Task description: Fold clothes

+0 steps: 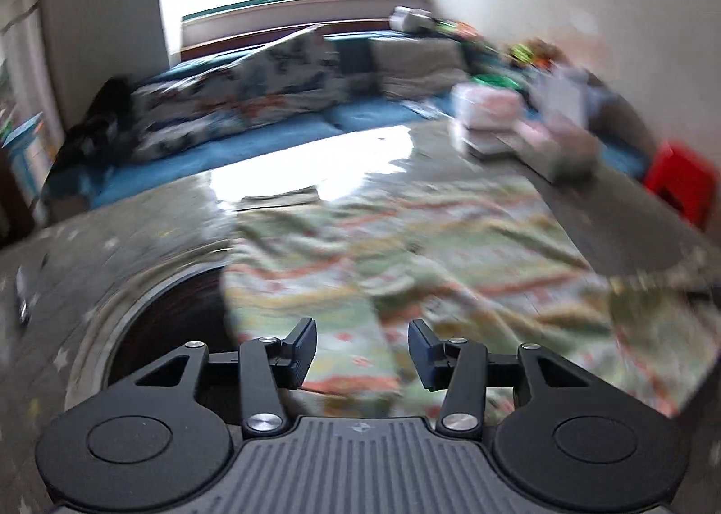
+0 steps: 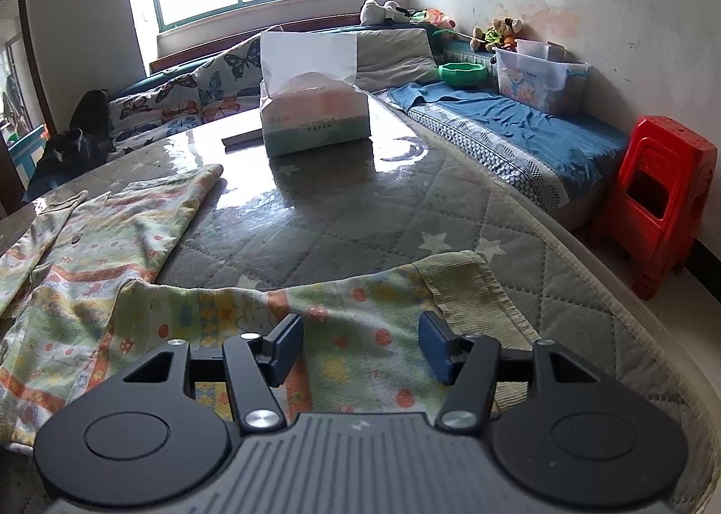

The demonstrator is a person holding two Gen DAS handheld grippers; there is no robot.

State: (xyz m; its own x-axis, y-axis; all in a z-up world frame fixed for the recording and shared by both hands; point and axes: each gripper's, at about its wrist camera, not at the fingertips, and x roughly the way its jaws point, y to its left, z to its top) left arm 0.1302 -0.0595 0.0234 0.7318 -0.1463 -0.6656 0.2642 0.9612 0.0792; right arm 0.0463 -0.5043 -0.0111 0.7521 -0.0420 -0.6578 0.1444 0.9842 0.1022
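The shirt [image 2: 112, 243] lay spread, rumpled, on the counter [image 2: 360, 221], one sleeve [image 2: 360, 302] stretched toward the edge. The right tongs [image 2: 360, 352] hung wide apart over that sleeve near its cuff [image 2: 468, 288], gripping nothing, likely placed to take it. The left tongs [image 1: 362, 354], equally apart and empty, hovered above the body; that view was blurred.

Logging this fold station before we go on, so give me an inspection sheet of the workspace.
Surface: quilted grey table, glossy cover, glare.
Job's things: patterned garment spread flat, one sleeve stretched right.
Clutter: tissue box; flat strip beside it.
Grippers: left hand-held gripper open over garment, view blurred; right hand-held gripper open over sleeve.
Cables: nothing seen.
Surroundings: sofa, red stool, window.
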